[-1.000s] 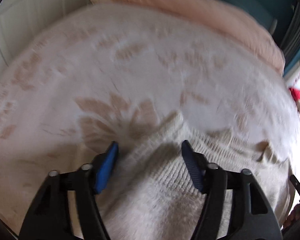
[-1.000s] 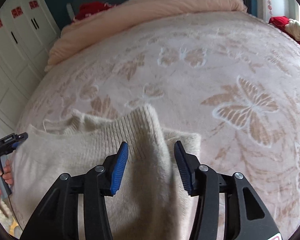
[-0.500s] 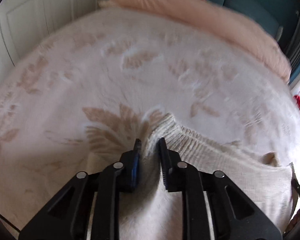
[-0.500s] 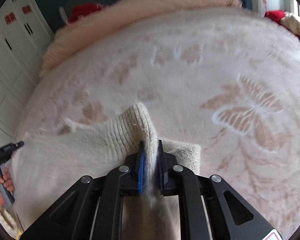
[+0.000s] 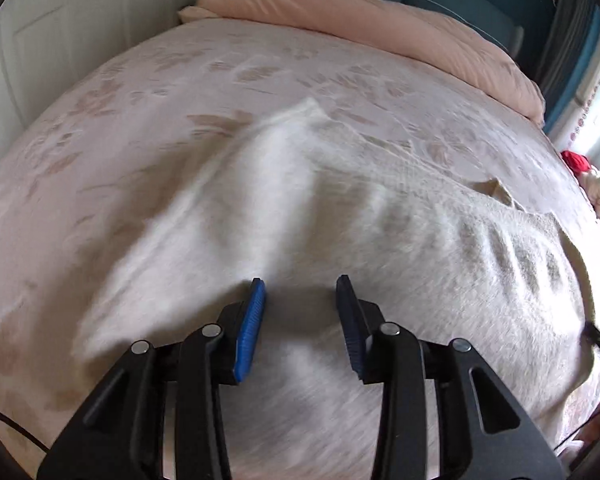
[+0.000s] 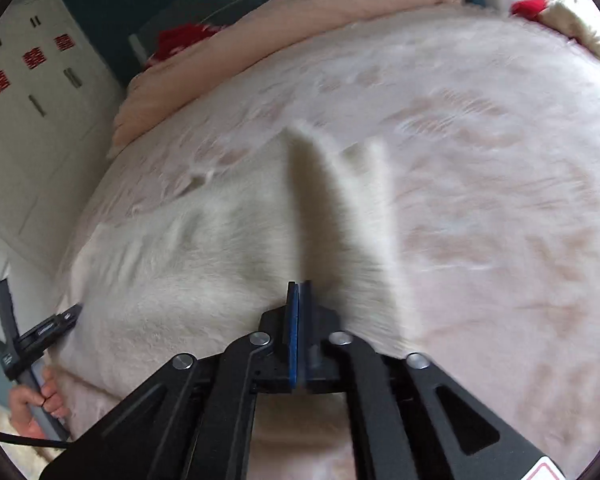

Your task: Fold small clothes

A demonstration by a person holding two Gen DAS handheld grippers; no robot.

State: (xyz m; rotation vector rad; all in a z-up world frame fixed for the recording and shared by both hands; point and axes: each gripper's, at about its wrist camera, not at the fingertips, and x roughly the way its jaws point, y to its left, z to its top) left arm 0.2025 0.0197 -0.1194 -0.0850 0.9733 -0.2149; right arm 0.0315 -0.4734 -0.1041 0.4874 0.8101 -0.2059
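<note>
A cream knitted sweater (image 5: pixel 380 240) lies spread on a bed with a pale butterfly-patterned bedspread (image 5: pixel 100 140), occupying the near half of the bed from about 9 o'clock across to 3 o'clock, with one peak of fabric drawn up toward 12 o'clock. The left gripper (image 5: pixel 300 292) hangs over the sweater's near portion, its jaws parted and opening; the blue pads (image 5: pixel 252 328) flank the knit but do not press it, so nothing is held on this side. The right gripper (image 6: pixel 299 292) has its jaws all but closed and closing; a ridge of the sweater (image 6: pixel 320 208) runs from its tips toward 12 o'clock, yet blur prevents confirming that cloth sits between the pads. A hand (image 6: pixel 36 408) holding the other gripper shows at 8 o'clock in the right wrist view. A peach duvet (image 5: pixel 380 20) is heaped along the far edge. Judgement: the garment is light, soft and limp, fuzzy enough not to slip, and it will stretch and sag rather than hold a crease. It is best taken at the ribbed hem or a shoulder seam, both layers pinched together, well in from the edge.
</note>
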